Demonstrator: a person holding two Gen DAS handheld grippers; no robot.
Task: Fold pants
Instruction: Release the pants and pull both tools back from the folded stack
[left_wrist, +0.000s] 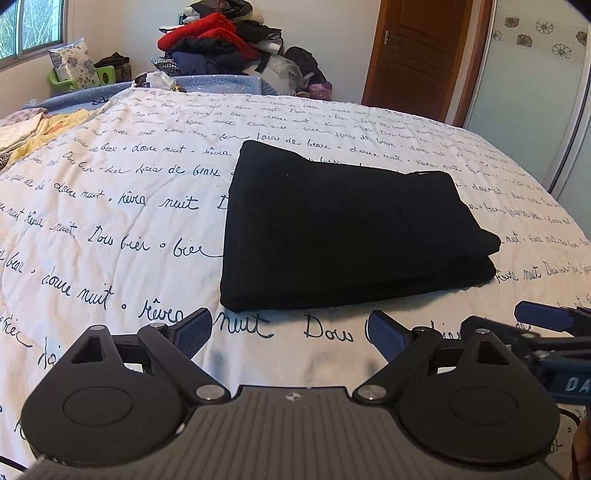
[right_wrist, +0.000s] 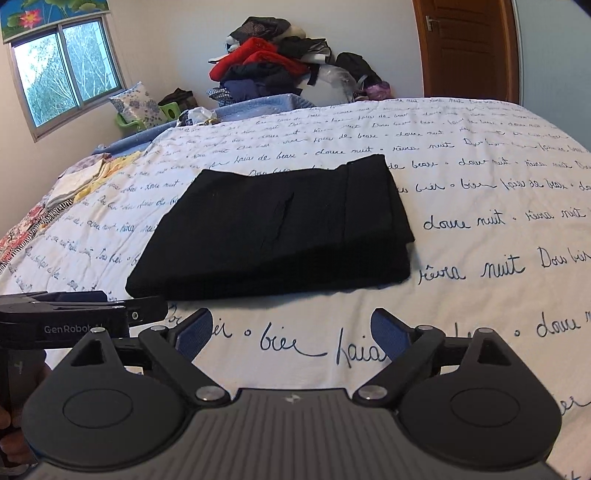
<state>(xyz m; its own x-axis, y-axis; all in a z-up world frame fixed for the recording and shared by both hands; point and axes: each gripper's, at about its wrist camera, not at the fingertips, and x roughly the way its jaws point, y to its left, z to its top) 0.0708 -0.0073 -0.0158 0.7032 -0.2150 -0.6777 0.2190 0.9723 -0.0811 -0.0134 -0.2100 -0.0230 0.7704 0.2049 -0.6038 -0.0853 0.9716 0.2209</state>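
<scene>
Pants (left_wrist: 351, 229): folded, lying on quilt (left_wrist: 110, 206) ahead of both jaw sets, apart from them. Left gripper (left_wrist: 290, 332): jaws standing spread, holding nothing. Right gripper (right_wrist: 291, 334): jaws standing spread, holding nothing.

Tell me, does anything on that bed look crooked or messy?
The black pants lie folded flat on the quilt, but the layers at their right edge are stepped rather than flush. Both claws, left and right, are open, off the cloth. Behind the bed, a clothes pile slumps against the wall.
</scene>
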